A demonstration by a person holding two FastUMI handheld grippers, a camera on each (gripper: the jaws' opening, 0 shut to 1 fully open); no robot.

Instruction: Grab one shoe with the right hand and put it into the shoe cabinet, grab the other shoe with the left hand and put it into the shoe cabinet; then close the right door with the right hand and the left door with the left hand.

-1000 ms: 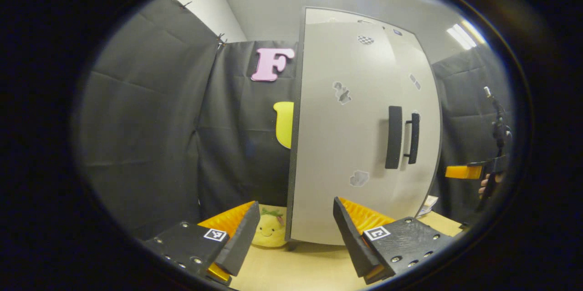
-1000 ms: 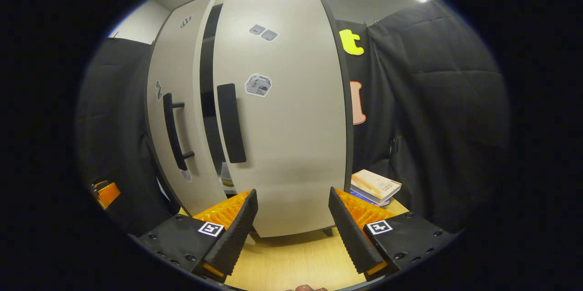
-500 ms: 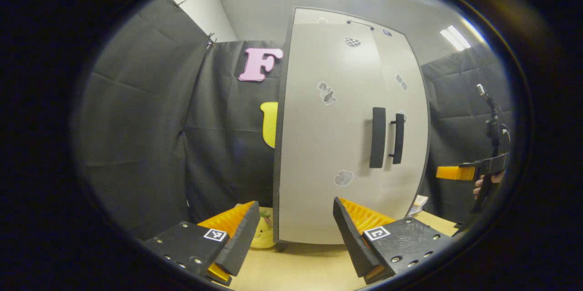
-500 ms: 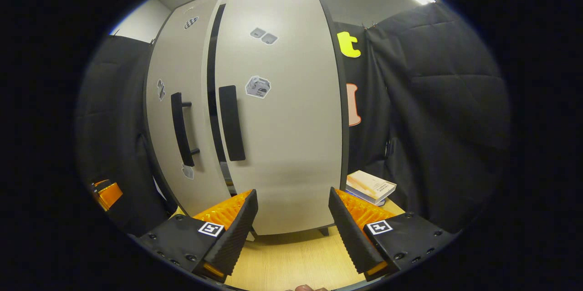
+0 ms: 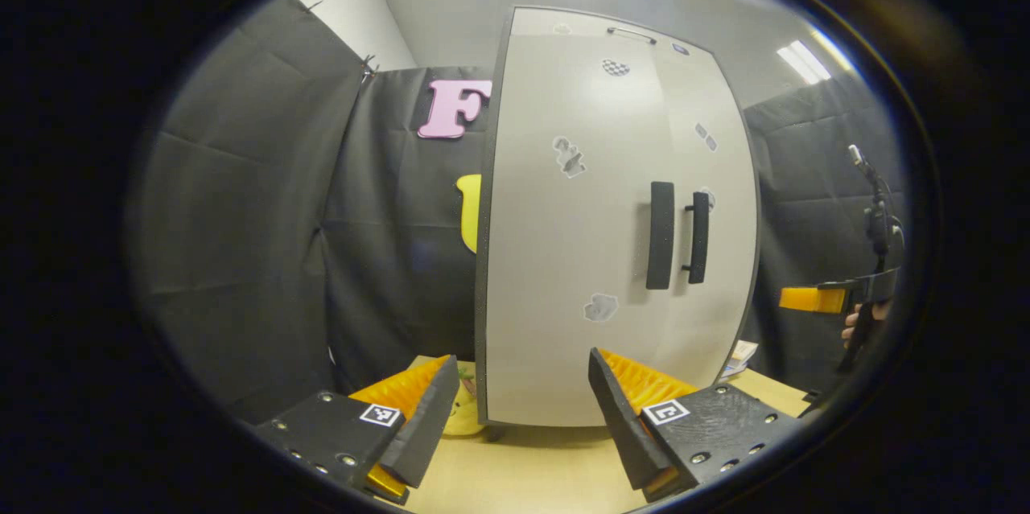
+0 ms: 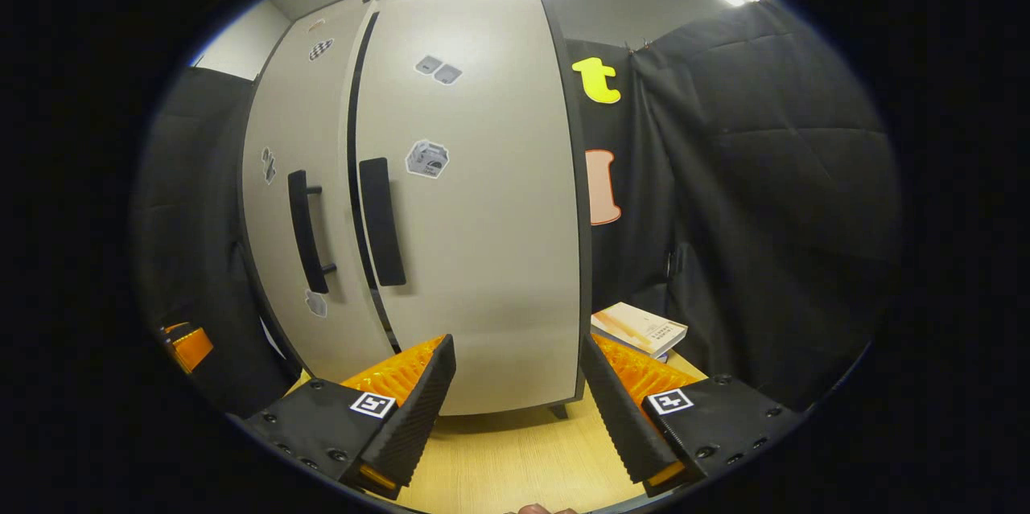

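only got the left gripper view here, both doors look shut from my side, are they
Observer: Nearly. The right gripper view shows a thin dark slit between the left door and the right door.
Operator: right gripper holding anything
Observer: No. The right gripper is open and empty, short of the right door.
Operator: whats past the right door
Observer: A book lies on the table there, next to the booth's cloth.
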